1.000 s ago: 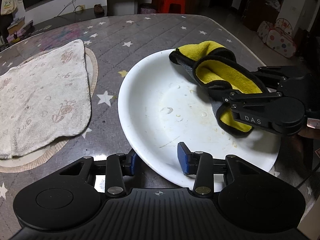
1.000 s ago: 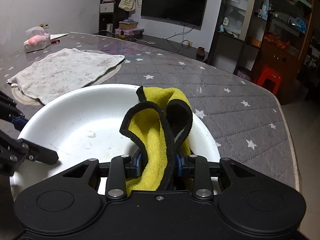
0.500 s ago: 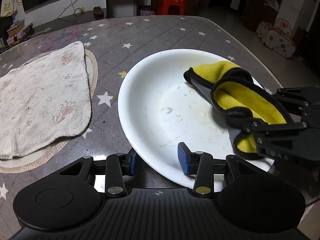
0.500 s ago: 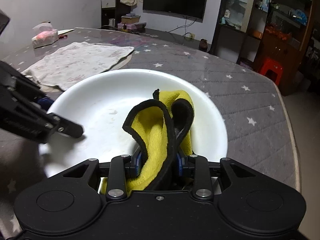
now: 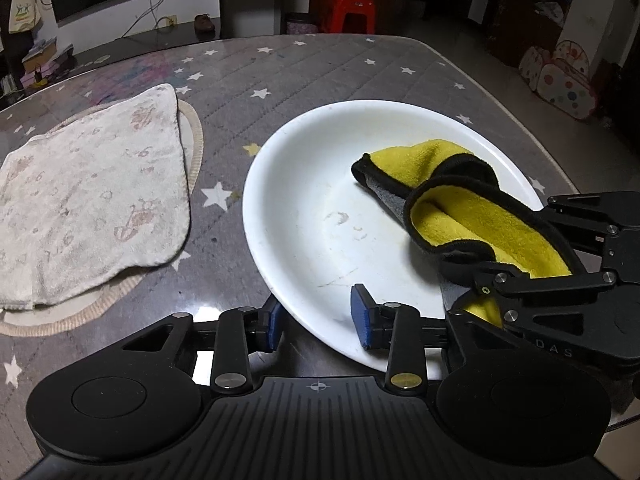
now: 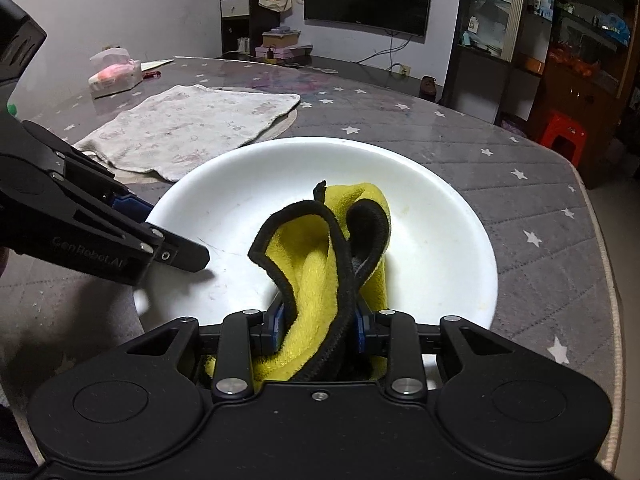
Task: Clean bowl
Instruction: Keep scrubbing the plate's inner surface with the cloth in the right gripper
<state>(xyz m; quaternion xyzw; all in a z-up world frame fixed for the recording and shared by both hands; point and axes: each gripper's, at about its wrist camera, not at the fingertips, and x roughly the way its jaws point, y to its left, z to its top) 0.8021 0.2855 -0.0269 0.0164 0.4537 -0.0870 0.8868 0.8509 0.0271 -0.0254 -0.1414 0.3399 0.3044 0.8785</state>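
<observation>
A wide white bowl sits on the grey star-patterned table; it also shows in the right wrist view. My left gripper straddles the bowl's near rim, one blue pad outside and one inside, with a gap at each pad. My right gripper is shut on a yellow cloth with black edging. The cloth lies folded inside the bowl on its right side. Faint smears mark the bowl's bottom.
A pale patterned towel lies over a round mat on the table to the left of the bowl. A tissue pack sits at the table's far side. A red stool stands beyond the table edge.
My right gripper has drawn the cloth back from the bowl's far rim toward its near right side. The left gripper has stayed at the rim.
</observation>
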